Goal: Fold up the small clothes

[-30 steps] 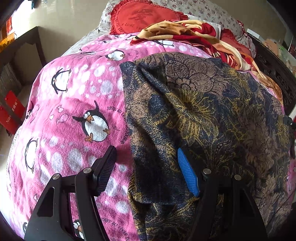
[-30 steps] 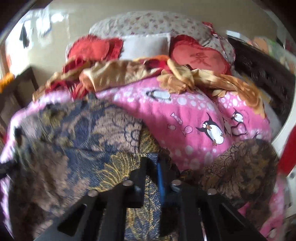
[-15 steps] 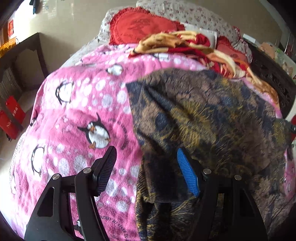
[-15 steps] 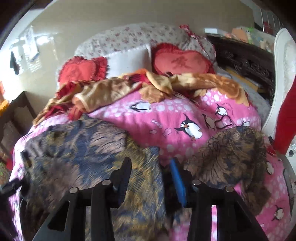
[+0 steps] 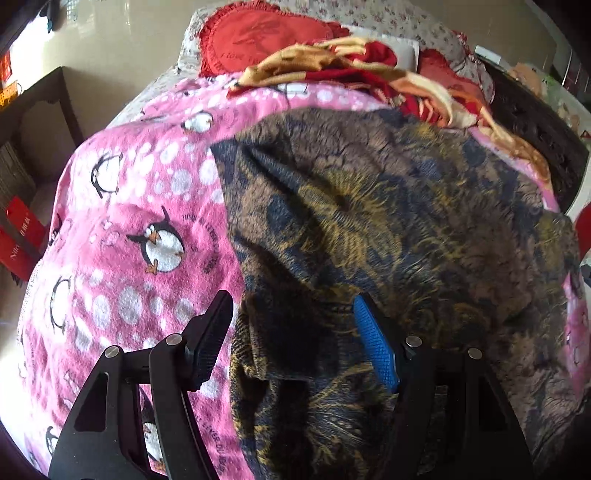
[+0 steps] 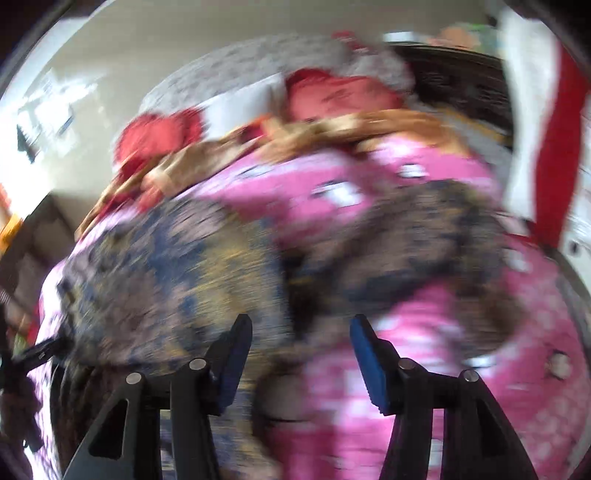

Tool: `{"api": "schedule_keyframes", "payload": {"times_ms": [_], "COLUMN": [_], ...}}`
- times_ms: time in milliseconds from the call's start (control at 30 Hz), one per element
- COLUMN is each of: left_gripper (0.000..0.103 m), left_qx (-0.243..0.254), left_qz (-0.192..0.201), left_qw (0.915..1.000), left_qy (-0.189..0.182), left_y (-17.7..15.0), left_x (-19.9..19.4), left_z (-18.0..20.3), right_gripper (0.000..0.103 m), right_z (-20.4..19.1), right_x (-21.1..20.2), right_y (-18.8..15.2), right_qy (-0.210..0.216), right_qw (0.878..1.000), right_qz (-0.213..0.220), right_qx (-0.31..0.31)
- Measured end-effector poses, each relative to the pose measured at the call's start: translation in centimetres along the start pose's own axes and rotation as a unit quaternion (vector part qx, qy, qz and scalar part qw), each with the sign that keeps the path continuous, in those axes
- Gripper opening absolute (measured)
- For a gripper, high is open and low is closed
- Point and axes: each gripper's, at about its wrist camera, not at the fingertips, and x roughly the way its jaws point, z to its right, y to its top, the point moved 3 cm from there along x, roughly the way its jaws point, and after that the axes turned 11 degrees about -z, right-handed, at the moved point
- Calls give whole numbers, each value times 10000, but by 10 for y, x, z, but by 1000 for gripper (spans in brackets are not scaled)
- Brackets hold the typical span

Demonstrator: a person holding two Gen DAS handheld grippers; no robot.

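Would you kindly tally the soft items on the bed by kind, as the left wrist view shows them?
Dark floral garment: 1
Pink penguin blanket: 1
Red heart cushions: 2
Red-and-gold blanket: 1
Floral pillow: 1
Total: 6

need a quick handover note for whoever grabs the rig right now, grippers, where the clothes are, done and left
Left gripper: open, hovering over the near left edge of the dark floral garment, gripping nothing.
Right gripper: jaws opening, nothing pinched between them; this view is badly blurred.
Garment: spread on the pink penguin blanket, with one near edge turned over. Its other part reaches right.
Done: at most a first partial fold.
Left: finish folding and flatten it.
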Motion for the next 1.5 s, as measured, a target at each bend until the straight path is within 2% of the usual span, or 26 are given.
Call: {"api": "schedule_keyframes", "payload": {"times_ms": [133,200,300,333,400,433,533,700,733,767,800,833,867,967,1033,1167,1300,1433,1500], "left_gripper": [68,68,68,68,68,68,68,68,68,68,68,68,68,68,68,68,68,68,68], "left_qx": [56,150,261,275,276,271,304,379,386,396,409,419,423,384,318,160,116,114,82], "left_qz": [119,106,72,47,-3,-27,-58,-80,-84,-90,-101,-107,-103,-31,2,80,191,319,388], "left_qw": [9998,9997,9995,9995,9995,9995,9994,9992,9991,9991,9991,9990,9990,9992,9994,9997,9994,9990,9987], "left_qy": [-161,-171,-154,-162,-183,-189,-180,-129,-126,-120,-111,-106,-106,-102,-112,-193,-265,-296,-324], "left_y": [-1,0,0,0,0,-1,0,-2,-3,-4,-4,-5,-5,-5,-5,-3,-2,0,0], "left_x": [-14,-16,-15,-14,-12,-10,-5,-3,-3,-3,-3,-3,-4,-9,-12,-18,-27,-38,-44], "left_z": [13,20,30,34,36,38,42,47,47,48,48,47,47,40,34,24,17,11,6], "right_gripper": [54,54,57,63,66,66,66,66,60,35,22,13,10,8,4,4,4,4,4], "right_z": [74,98,113,115,127,134,162,177,176,172,170,169,168,167,169,168,126,55,13], "right_x": [-7,-8,-6,-6,-7,-8,-4,16,22,27,34,35,29,-21,-61,-142,-220,-254,-256], "right_y": [5,5,2,-1,-10,-15,-29,-35,-34,-31,-29,-28,-26,-10,9,53,97,124,134], "right_qy": [-220,-453,-588,-634,-793,-720,-59,692,864,927,960,942,905,297,-7,-112,300,813,1205], "right_qw": [9939,9898,9885,9878,9824,9789,9614,9296,9266,9267,9272,9280,9304,9466,9522,9624,9739,9775,9762], "right_qz": [-30,-90,-299,-322,-335,-292,-181,-65,-38,-57,-126,-161,-56,631,1038,1543,1898,1946,1769], "right_qx": [1082,1349,1363,1383,1658,1889,2744,3620,3659,3642,3618,3600,3553,3147,2874,2234,1210,87,-359]}}
